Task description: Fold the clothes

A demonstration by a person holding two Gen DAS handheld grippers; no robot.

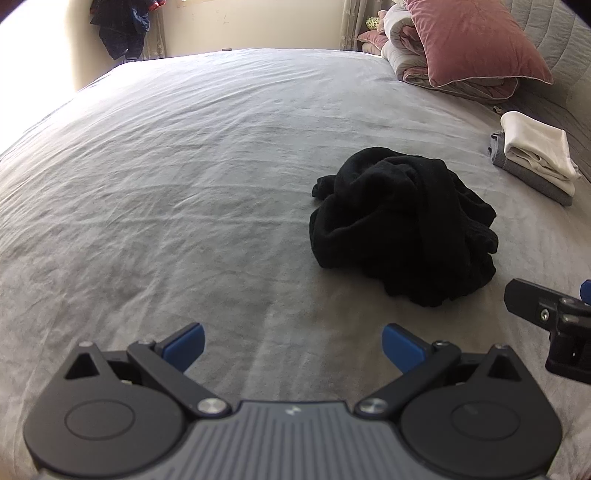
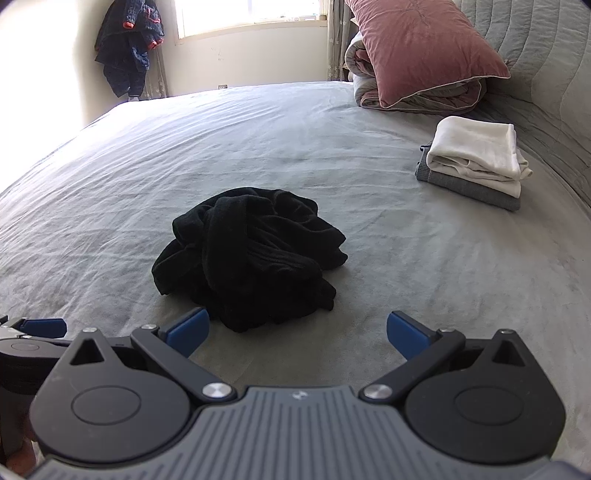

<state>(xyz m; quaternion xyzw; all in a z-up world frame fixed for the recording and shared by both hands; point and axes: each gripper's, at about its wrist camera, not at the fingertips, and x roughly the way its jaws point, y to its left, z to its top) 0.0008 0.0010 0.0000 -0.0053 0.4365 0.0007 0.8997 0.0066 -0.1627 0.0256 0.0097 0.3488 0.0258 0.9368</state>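
crumpled black garment (image 2: 247, 254) on grey bed sheet (image 2: 110, 177), both grippers' fingers (image 1: 184, 345) spread wide and empty, no readable writing

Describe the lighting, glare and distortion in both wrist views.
Left wrist view: the upper left corner is blown out white, the bed bulges from fisheye curvature, and the black garment loses fold detail. Right wrist view: the window is overexposed, glare washes the left wall, and the folded stack stays sharp.
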